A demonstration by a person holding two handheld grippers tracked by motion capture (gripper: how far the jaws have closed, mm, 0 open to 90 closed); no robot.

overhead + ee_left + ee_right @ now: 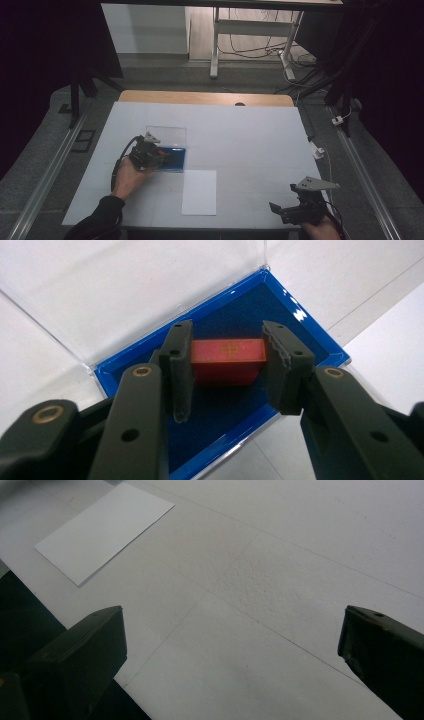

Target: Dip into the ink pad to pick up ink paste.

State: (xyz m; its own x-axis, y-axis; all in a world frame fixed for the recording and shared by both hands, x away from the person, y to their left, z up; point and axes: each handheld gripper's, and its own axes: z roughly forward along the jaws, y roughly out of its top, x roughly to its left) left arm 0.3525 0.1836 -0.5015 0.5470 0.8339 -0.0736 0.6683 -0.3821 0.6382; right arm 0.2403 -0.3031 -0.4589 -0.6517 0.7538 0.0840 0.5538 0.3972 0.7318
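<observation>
Left hand-held gripper (227, 365) clamped around red block (227, 360)

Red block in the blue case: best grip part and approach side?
Grip the red block across its two short end faces, coming from above, since the blue case walls and its open clear lid hem in a side approach. The left gripper already stands that way, pads shut on the ends, the long gold-marked top face clear between them.
</observation>
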